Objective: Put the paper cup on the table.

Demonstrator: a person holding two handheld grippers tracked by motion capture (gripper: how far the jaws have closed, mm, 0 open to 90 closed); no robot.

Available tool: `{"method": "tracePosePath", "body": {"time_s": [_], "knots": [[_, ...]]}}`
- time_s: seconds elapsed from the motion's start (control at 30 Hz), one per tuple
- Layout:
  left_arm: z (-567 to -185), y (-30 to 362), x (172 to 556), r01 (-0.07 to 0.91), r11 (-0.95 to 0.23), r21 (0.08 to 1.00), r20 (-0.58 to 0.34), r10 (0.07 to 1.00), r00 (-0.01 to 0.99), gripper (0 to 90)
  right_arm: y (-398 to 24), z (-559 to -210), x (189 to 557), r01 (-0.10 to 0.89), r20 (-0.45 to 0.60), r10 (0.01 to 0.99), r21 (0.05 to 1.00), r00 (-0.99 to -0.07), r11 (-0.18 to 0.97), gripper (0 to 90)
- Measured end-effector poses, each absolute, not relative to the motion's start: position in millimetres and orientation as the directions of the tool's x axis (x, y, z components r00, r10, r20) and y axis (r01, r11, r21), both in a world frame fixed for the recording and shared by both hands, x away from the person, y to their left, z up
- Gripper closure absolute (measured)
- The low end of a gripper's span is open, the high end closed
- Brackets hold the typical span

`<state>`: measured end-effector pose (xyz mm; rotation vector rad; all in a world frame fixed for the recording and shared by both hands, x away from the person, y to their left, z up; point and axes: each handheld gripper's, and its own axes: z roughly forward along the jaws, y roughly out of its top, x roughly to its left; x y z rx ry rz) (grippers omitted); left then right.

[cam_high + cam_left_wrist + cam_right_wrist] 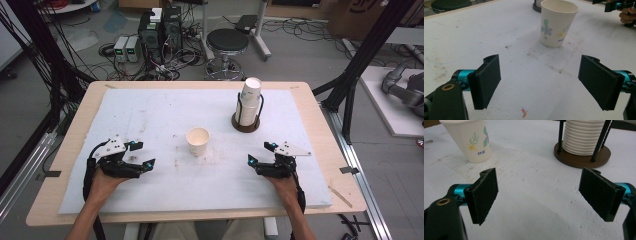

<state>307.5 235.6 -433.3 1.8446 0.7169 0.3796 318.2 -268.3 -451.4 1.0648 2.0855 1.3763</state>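
While both jaws stand wide and empty, the left gripper (141, 154) sits at eight o'clock of the flowered paper cup (197, 141), the right gripper (260, 152) at four

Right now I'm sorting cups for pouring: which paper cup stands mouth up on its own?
The flower-printed paper cup alone at the middle of the white mat. The others are nested in a stack inside the brown-based holder.

White foam sheet (150, 115) laid over wooden table (320, 125). Dark scuffs near the sheet's centre; small orange scrap (524, 113) on it. Beyond the table: round black stool (227, 41), black computer towers (160, 27) among tangled cables (125, 65) on grey floor.
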Motion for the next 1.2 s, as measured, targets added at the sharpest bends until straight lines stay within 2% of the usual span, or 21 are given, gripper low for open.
{"method": "tracePosePath", "body": {"time_s": [0.27, 0.57, 1.2], "knots": [[-437, 242, 301, 0.264, -0.209, 0.942, -0.062, 0.663, 0.746, 18.0, -269, -451, 320, 0.372, 0.07, 0.781, 0.903, -0.621, 0.215, 16.1], [-448, 258, 297, 0.257, -0.129, 0.958, -0.096, 0.7, 0.708, 18.0, -269, -451, 319, 0.364, 0.065, 0.778, 0.905, -0.625, 0.218, 16.1], [-456, 262, 294, 0.246, -0.117, 0.962, -0.091, 0.712, 0.696, 18.3, -269, -451, 317, 0.355, 0.054, 0.783, 0.909, -0.619, 0.218, 16.1]]}}
